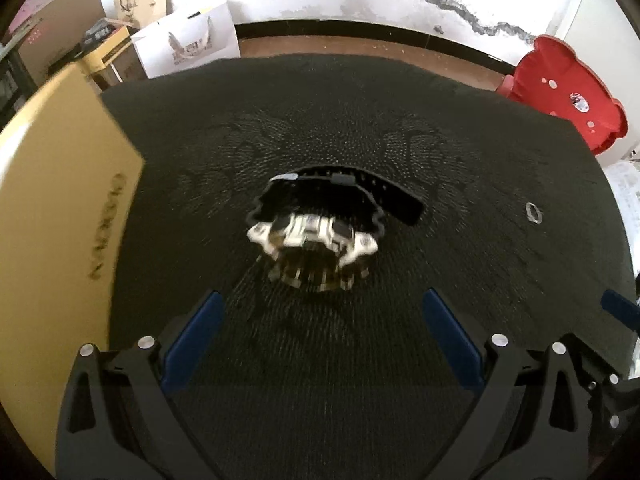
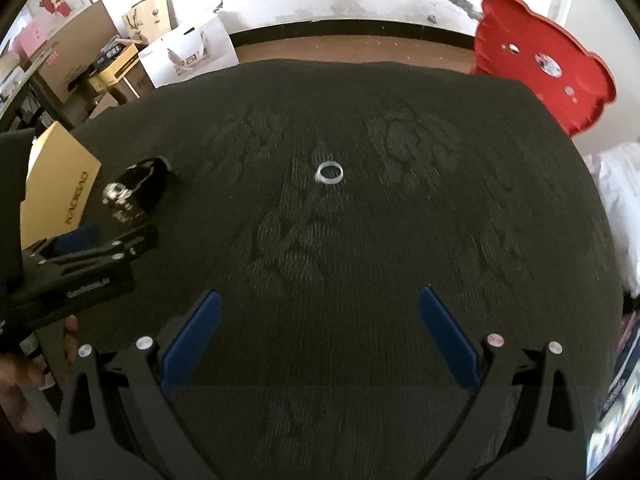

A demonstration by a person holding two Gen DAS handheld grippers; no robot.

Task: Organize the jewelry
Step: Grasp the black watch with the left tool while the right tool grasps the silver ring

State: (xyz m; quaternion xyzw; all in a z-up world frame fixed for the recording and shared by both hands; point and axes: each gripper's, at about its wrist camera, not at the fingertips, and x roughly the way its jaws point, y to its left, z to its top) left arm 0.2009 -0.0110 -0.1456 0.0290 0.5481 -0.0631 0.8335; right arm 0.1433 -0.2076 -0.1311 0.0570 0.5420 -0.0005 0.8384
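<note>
Left claw [image 1: 320, 340] is spread wide and empty, lined up on the watch [image 1: 316, 240], which sits mid-tabletop [image 1: 480, 160] toward the left edge, strap looped behind the face. Looks chunky and fairly heavy; the case seems stiff, the strap floppy, so I'd pinch across the case. Right claw [image 2: 320, 340] is spread and empty too, facing the ring [image 2: 329, 173] lying flat near the tabletop's centre, well apart from the watch. Tiny, light, hard, probably slippery: nip it across the band. The box [image 1: 60, 200] sits at the left edge beside the watch; its inside isn't visible.
</note>
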